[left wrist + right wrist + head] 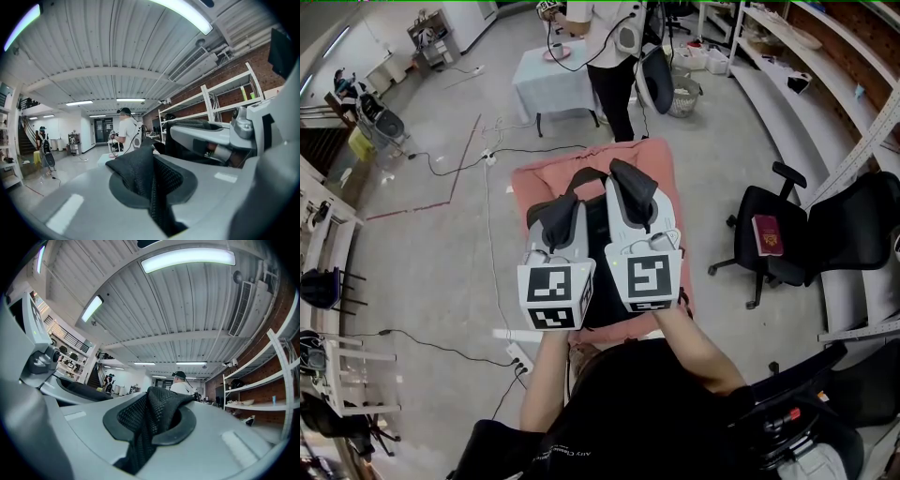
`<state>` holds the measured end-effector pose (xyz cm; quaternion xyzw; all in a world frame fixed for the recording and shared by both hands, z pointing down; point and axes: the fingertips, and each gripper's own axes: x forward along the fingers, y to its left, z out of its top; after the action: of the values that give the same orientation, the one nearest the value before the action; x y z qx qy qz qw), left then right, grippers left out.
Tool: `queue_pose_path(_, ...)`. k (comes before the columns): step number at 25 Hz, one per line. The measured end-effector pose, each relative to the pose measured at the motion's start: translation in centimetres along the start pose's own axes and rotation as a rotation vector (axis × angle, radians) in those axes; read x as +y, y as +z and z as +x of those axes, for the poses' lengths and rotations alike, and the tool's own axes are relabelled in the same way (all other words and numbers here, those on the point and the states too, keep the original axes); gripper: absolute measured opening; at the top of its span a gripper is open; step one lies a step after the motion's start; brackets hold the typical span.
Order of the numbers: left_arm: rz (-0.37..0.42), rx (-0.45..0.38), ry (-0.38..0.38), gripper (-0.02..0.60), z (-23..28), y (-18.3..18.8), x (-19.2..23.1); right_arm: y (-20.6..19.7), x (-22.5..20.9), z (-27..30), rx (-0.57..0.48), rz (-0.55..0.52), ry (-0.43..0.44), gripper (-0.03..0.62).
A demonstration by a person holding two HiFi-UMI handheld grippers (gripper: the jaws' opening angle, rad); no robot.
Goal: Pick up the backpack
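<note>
A black backpack (536, 217) lies on a pink-covered table (661, 159), mostly hidden under my two grippers. They are held side by side above it. My left gripper (560, 217) is shut on a black mesh shoulder strap (143, 171) that bunches up between its jaws. My right gripper (634, 187) is shut on the other mesh strap (151, 414), which folds over its jaw tips. A loop of strap (584, 177) shows beyond the grippers. The right gripper's body (213, 136) appears beside the left one in the left gripper view.
A person in a white top (612, 56) stands at a small cloth-covered table (551, 80) beyond the pink one. A black office chair (787, 239) with a red book (768, 234) is at the right, by long shelves (811, 103). Cables and a power strip (517, 356) lie on the floor.
</note>
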<state>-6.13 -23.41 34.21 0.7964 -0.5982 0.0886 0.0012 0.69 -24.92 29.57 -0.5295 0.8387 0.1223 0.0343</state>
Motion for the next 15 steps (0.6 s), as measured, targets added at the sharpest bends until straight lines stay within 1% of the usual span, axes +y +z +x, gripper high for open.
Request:
queue_pose_path(5, -0.002, -0.005, -0.009, 0.023, -0.17, -0.16, -0.13, -0.44, 0.09, -0.09, 0.016, -0.015, -0.006, 0.066)
queue_pose_path(10, -0.021, 0.001, -0.016, 0.023, 0.09, -0.79, 0.10, -0.89, 0.47, 0.17, 0.025, -0.036, 0.010, 0.066)
queue_pose_path(15, -0.029, 0.000, -0.005, 0.023, 0.11, -0.58, 0.67, -0.67, 0.92, 0.54, 0.035, -0.049, 0.022, 0.066)
